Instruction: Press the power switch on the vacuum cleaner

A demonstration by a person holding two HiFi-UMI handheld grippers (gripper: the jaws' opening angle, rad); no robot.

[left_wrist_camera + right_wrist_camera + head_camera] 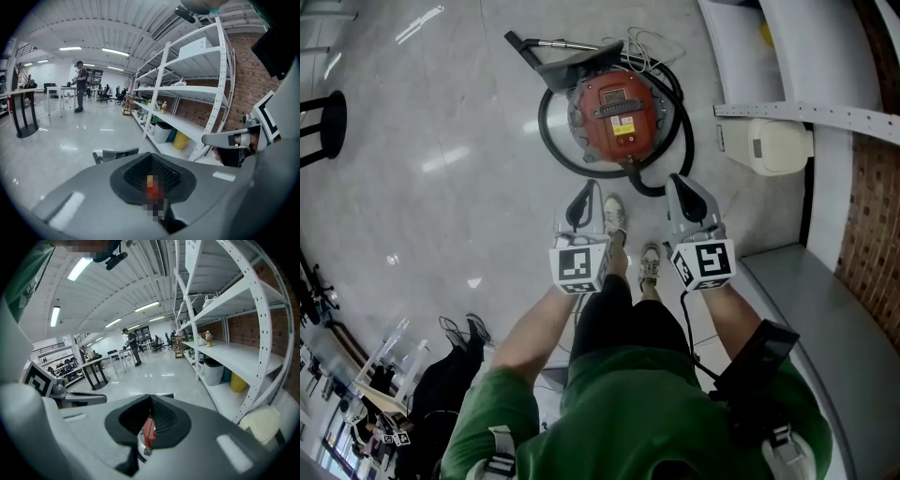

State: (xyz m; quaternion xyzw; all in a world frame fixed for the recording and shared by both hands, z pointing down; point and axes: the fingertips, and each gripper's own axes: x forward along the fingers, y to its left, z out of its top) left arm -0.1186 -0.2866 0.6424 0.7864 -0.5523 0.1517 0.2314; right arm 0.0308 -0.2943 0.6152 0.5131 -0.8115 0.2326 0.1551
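The vacuum cleaner (pixel 619 111) is a round red canister on the floor just ahead of my feet, with a label plate on top. Its black hose (pixel 546 141) loops around it, and a metal wand (pixel 567 44) and floor nozzle lie behind it. I cannot pick out the switch. My left gripper (pixel 584 194) and right gripper (pixel 680 185) hover side by side above the canister's near edge, clear of it, both shut and empty. In the right gripper view a sliver of the red vacuum (pixel 148 433) shows below the closed jaws (pixel 150 398). The left gripper's jaws (pixel 151 158) also meet.
White metal shelving (pixel 825 112) runs along the right before a brick wall, with a cream box (pixel 778 145) at its foot and bins (pixel 164 132) on the bottom shelf. A black stool (pixel 323 122) stands far left. My shoes (pixel 614 214) are beside the hose. A person (pixel 80 86) stands far off.
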